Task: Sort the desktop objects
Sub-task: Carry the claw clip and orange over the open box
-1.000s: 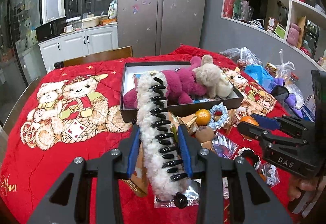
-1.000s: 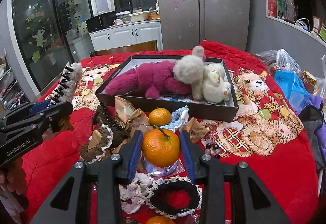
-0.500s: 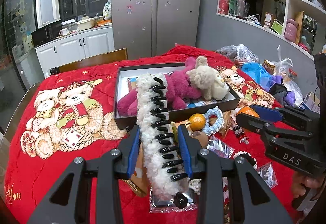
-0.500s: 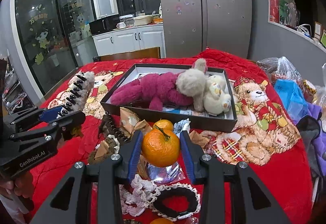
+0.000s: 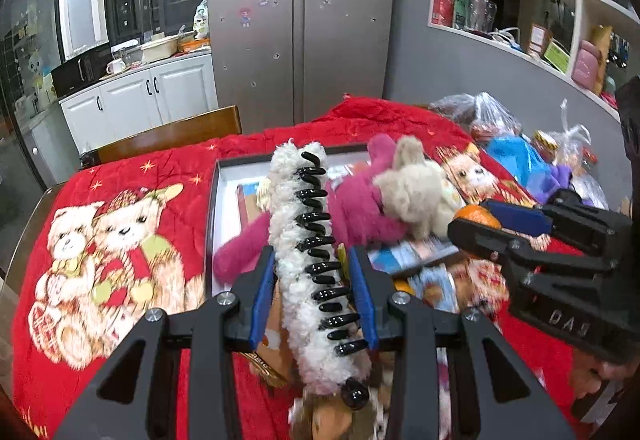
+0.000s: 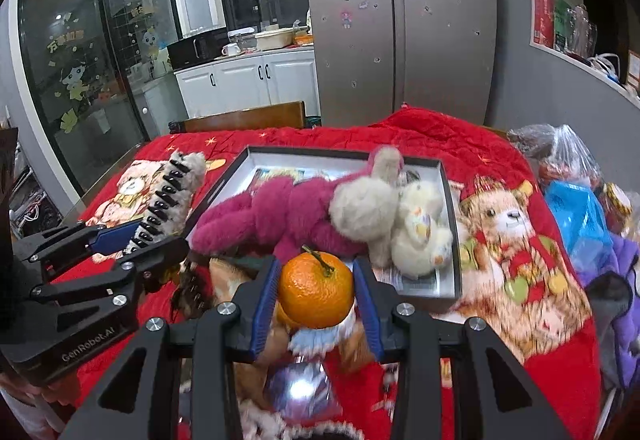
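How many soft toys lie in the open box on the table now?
3. In the box, the pink plush stretches across the middle, the beige one lies against its right end, and the cream one sits at the right wall. More may be hidden beneath.

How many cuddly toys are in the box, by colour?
Pink plush toy: 1
Beige plush toy: 1
Cream plush toy: 1
Total in the box: 3
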`<state>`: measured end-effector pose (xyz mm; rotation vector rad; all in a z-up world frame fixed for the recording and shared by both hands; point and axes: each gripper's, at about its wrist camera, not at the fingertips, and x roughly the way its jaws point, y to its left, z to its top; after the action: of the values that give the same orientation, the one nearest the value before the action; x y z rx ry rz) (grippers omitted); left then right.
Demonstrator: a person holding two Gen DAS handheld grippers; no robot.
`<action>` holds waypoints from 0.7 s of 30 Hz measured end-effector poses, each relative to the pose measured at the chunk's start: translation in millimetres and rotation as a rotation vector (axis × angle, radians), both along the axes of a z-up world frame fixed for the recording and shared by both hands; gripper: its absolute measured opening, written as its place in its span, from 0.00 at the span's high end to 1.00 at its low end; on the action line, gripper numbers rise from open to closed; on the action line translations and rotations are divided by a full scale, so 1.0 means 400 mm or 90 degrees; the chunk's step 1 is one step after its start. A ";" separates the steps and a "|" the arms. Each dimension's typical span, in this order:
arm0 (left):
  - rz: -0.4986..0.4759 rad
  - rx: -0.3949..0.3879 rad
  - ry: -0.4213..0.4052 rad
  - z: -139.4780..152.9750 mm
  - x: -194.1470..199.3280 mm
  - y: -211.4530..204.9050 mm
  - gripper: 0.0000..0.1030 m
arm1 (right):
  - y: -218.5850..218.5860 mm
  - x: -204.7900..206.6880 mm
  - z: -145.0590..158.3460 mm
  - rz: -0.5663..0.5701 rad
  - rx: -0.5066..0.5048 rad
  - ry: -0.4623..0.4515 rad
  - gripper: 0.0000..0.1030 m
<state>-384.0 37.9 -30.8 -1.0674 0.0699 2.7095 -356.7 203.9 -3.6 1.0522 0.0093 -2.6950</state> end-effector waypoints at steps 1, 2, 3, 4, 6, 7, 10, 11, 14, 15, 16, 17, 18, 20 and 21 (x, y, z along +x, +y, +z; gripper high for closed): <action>-0.001 0.001 -0.001 0.001 -0.020 0.002 0.64 | -0.003 -0.024 0.002 0.000 0.003 0.001 0.63; 0.001 0.002 0.000 0.001 -0.045 0.003 0.64 | -0.005 -0.038 0.003 0.000 0.005 0.002 0.63; 0.004 0.002 0.002 0.001 -0.068 0.003 0.64 | -0.010 -0.057 0.003 0.002 0.008 0.002 0.63; 0.005 0.001 0.003 -0.001 -0.089 0.005 0.64 | -0.014 -0.074 0.003 0.003 0.010 0.003 0.63; 0.007 0.003 0.004 -0.008 -0.130 0.006 0.64 | -0.021 -0.112 0.002 0.004 0.015 0.006 0.63; 0.008 0.005 0.003 -0.012 -0.152 0.007 0.64 | -0.026 -0.135 -0.003 0.004 0.018 0.006 0.63; 0.020 0.008 0.010 -0.028 -0.197 0.004 0.64 | -0.037 -0.187 -0.021 0.006 0.018 0.000 0.63; 0.025 0.012 0.013 -0.036 -0.204 0.001 0.64 | -0.038 -0.200 -0.026 0.004 0.018 0.000 0.63; 0.018 0.027 -0.010 -0.068 -0.219 -0.012 0.64 | -0.044 -0.236 -0.045 -0.001 0.024 0.000 0.63; 0.015 0.033 -0.017 -0.077 -0.219 -0.017 0.64 | -0.043 -0.246 -0.052 -0.003 0.024 -0.002 0.63; 0.013 0.032 -0.019 -0.087 -0.215 -0.022 0.64 | -0.041 -0.255 -0.061 -0.004 0.017 -0.004 0.63; 0.013 0.021 -0.019 -0.094 -0.213 -0.022 0.64 | -0.039 -0.258 -0.067 -0.007 0.015 -0.006 0.63; 0.015 0.015 -0.016 -0.099 -0.209 -0.022 0.64 | -0.041 -0.263 -0.074 -0.005 0.022 -0.010 0.63; 0.013 0.014 -0.018 -0.105 -0.206 -0.024 0.64 | -0.041 -0.259 -0.086 -0.003 0.024 -0.014 0.63; 0.013 0.015 -0.019 -0.107 -0.205 -0.023 0.64 | -0.045 -0.255 -0.088 0.000 0.028 -0.017 0.63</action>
<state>-466.2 28.5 -73.4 -1.1081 0.0223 2.7040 -458.6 186.1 -38.9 1.0996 0.0636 -2.6916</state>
